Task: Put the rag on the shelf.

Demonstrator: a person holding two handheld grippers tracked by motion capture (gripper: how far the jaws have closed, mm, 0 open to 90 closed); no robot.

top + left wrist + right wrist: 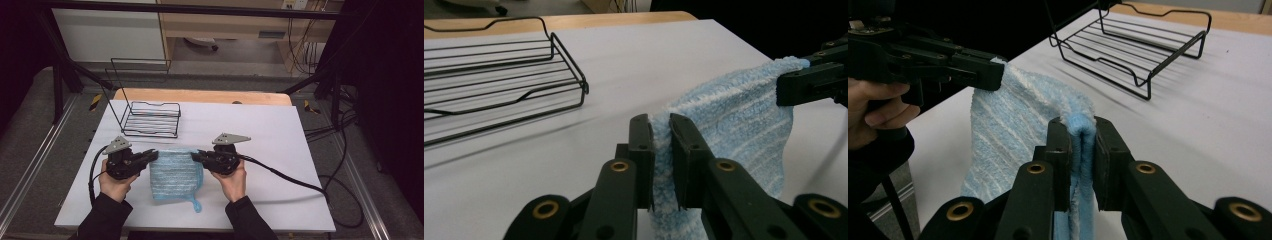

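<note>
A light blue striped towel (175,176) hangs between my two grippers above the white table top (280,150). My left gripper (152,155) is shut on the towel's left top corner, and my right gripper (196,155) is shut on its right top corner. In the left gripper view the towel (729,120) is pinched between my jaws (662,131), with the other gripper (811,80) holding the far corner. The right gripper view has the towel edge (1018,120) clamped at my gripper (1081,131), and the other gripper (968,67) at upper left. The towel's lower part rests on the table.
A black wire rack (150,119) stands on the table behind the towel, toward the back left; it is also in the left gripper view (499,75) and the right gripper view (1143,47). Cables (290,177) trail off the table's right side.
</note>
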